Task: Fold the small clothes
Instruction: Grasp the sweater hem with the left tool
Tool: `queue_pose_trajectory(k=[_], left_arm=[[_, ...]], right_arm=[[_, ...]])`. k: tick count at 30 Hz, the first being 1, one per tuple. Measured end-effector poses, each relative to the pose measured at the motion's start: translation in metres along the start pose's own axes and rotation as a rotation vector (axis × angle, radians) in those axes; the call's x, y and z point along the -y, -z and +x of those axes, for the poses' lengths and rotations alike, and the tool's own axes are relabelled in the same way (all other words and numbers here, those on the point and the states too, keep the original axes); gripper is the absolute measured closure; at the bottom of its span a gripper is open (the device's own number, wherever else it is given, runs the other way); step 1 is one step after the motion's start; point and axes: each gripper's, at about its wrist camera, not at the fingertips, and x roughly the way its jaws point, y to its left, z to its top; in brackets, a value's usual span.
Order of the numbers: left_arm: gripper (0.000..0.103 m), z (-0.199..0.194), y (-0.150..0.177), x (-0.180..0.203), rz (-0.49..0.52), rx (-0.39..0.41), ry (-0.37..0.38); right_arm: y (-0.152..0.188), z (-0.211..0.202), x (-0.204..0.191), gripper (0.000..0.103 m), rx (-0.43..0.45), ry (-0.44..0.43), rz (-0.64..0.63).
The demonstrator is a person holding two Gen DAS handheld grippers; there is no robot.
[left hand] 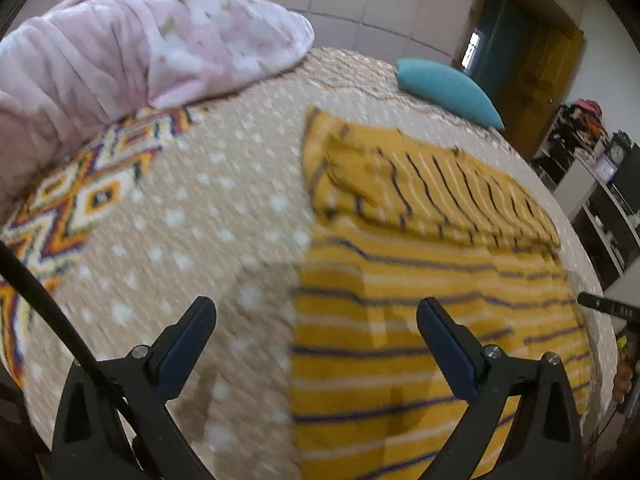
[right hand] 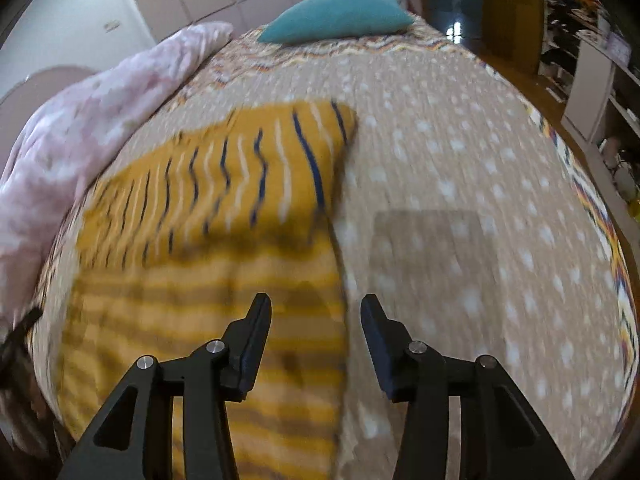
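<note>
The left gripper [left hand: 316, 310] and right gripper [right hand: 316, 306] are being held spread, nothing pinched, over the yellow striped garment [left hand: 420, 280], which is lying partly folded on the dotted bedspread [left hand: 192, 216]. Being soft and light, it is best pinched at a corner or hem.

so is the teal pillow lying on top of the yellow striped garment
No, the teal pillow sits apart at the far end of the bedspread, with bare cover between it and the yellow striped garment.

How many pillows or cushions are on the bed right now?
1: the teal cushion lies at the far end of the bed, beyond the yellow striped garment. The pink blanket could hide more.
</note>
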Motion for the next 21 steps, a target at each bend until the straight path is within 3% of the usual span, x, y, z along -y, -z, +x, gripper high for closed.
queue_pose_trajectory(k=[5,9,12,16,21], left_arm=[[0.003,0.013,0.03,0.015,-0.021,-0.078,0.022],[0.003,0.01,0.046,0.03,0.059,-0.061,-0.052],[0.002,0.007,0.056,0.035,0.097,-0.045,-0.065],[0.0,-0.006,0.068,0.034,0.086,-0.006,0.014],[0.0,-0.024,0.075,0.029,0.077,-0.056,0.147]], right_arm=[[0.058,-0.008,0.003,0.053,-0.042,-0.108,-0.015],[0.094,-0.017,-0.009,0.049,-0.021,-0.203,-0.01],[0.108,-0.02,-0.014,0.048,-0.01,-0.275,0.014],[0.121,-0.022,-0.019,0.048,0.006,-0.37,0.077],[0.128,-0.016,-0.024,0.048,-0.003,-0.448,0.132]])
